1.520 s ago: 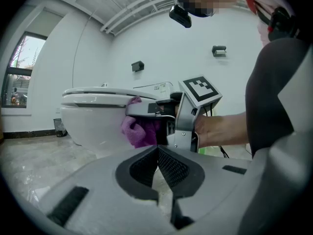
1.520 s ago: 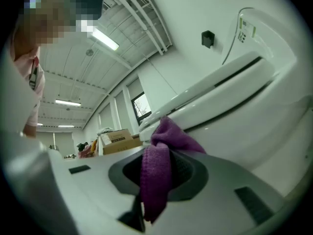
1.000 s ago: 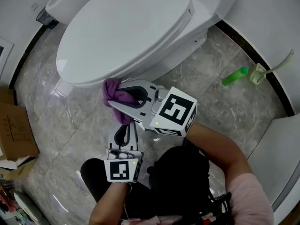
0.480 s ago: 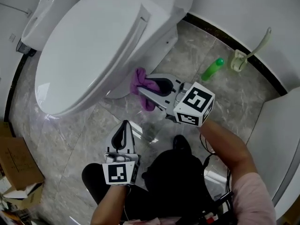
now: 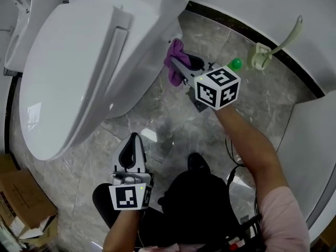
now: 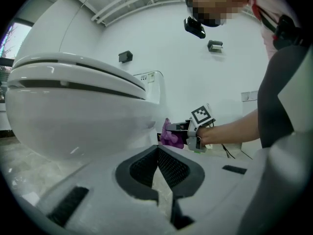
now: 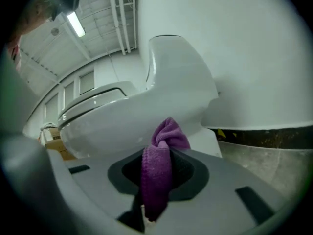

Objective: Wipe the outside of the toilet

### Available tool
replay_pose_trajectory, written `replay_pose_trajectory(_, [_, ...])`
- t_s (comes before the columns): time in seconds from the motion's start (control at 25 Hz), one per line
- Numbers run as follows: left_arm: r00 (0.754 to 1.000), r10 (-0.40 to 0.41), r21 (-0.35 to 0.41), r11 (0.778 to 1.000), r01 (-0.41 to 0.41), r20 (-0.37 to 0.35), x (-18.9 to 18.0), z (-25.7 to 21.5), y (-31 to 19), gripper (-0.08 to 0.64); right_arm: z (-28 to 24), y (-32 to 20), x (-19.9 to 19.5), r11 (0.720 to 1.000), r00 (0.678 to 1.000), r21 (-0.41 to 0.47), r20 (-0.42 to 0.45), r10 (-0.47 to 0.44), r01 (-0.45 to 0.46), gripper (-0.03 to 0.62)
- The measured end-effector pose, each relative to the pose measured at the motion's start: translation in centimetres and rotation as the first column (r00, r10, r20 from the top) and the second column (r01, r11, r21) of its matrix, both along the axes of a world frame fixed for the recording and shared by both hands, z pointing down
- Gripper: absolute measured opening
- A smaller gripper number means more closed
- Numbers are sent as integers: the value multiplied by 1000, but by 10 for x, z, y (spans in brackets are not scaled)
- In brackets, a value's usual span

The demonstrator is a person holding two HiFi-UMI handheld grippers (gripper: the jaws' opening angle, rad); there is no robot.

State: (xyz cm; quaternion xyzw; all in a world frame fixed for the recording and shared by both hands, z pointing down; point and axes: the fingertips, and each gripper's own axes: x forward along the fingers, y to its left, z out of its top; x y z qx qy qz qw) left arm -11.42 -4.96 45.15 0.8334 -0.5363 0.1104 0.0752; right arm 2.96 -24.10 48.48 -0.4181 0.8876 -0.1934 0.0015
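The toilet (image 5: pixel 79 77) fills the upper left of the head view, with its lid down, and its long side edge runs from the wall toward the lower left. The right gripper (image 5: pixel 178 67) is at this side, near the back of the bowl, and its jaws are closed on a purple cloth (image 5: pixel 174 54). In the right gripper view the cloth (image 7: pixel 157 180) hangs folded between the jaws, and its top seems to touch the white outer wall of the toilet (image 7: pixel 137 121).

The left gripper (image 5: pixel 134 138) is low over the marble floor (image 5: pixel 157 114), well apart from the toilet. In the left gripper view its jaws are together at the tips with nothing between them (image 6: pixel 157 150).

Between the toilet side and the right wall panel (image 5: pixel 310 151) there is an open band of floor. It becomes narrow toward the black baseboard strip (image 5: pixel 247 30) at the back wall.

There, just beside the right gripper, stands a green bottle (image 5: pixel 236 64), partly hidden behind the marker cube. Near it is a toilet brush holder (image 5: pixel 261 55) with its handle leaning to the upper right. Cardboard boxes (image 5: pixel 21 203) lie at the lower left, near the front of the bowl.

We count one toilet, one cloth, two grippers, one bottle and one brush holder. The number of boxes we cannot tell.
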Motion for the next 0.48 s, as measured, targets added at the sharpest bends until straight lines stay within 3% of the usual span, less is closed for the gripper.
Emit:
replay_pose_trajectory(0.08, [1000,11,14,1000,-11,-15,5,1,-7,8,12,-25,9,999,999,-19,0,51,-51,84])
replay_pose_trajectory(0.24, [1000,16,-43,999,-15,9,10,14,-13,8,32,-70,20,990,991,-46,16,132,-131,84])
replay_pose_trajectory(0.48, [1000,0,-71,997,1,17,9,27,-24,8,58,-125,23,980,983,-82,10,183,-182,84])
